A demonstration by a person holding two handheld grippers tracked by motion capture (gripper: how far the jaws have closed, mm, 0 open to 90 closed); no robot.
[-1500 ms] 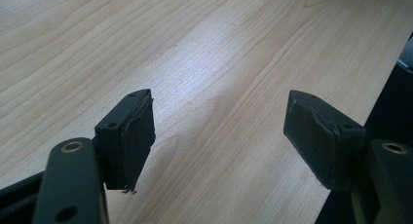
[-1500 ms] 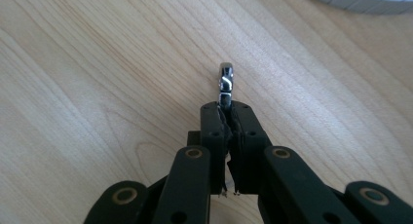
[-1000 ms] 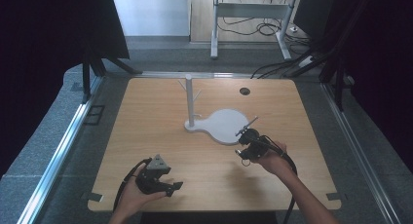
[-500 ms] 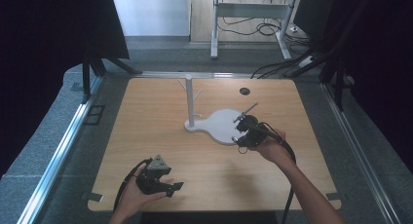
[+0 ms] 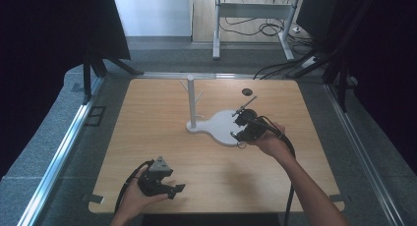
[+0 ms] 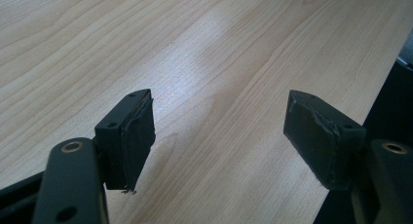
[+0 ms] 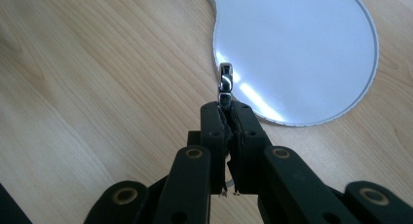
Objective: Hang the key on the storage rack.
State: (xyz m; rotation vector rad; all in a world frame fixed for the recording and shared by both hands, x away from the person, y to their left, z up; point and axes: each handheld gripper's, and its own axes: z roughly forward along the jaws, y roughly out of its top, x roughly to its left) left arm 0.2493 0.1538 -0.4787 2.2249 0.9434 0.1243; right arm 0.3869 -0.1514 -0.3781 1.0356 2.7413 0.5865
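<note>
Two hand-held grippers at work, one spread wide, one clamped tight.

The left black two-jaw hand-held gripper (image 5: pixel 160 179) sits low near the desk's front edge in the person's left hand (image 5: pixel 133 199), jaws wide apart. The right black hand-held gripper (image 5: pixel 244 127) reaches forward on an outstretched forearm (image 5: pixel 305 186), jaws pressed together on a small shiny metal piece (image 7: pixel 225 83).

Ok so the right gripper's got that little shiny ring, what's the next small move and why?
Probably lift the right gripper toward the stand's post: its jaws are shut on the ring, hovering by the white base, while the branch pegs are empty.
</note>
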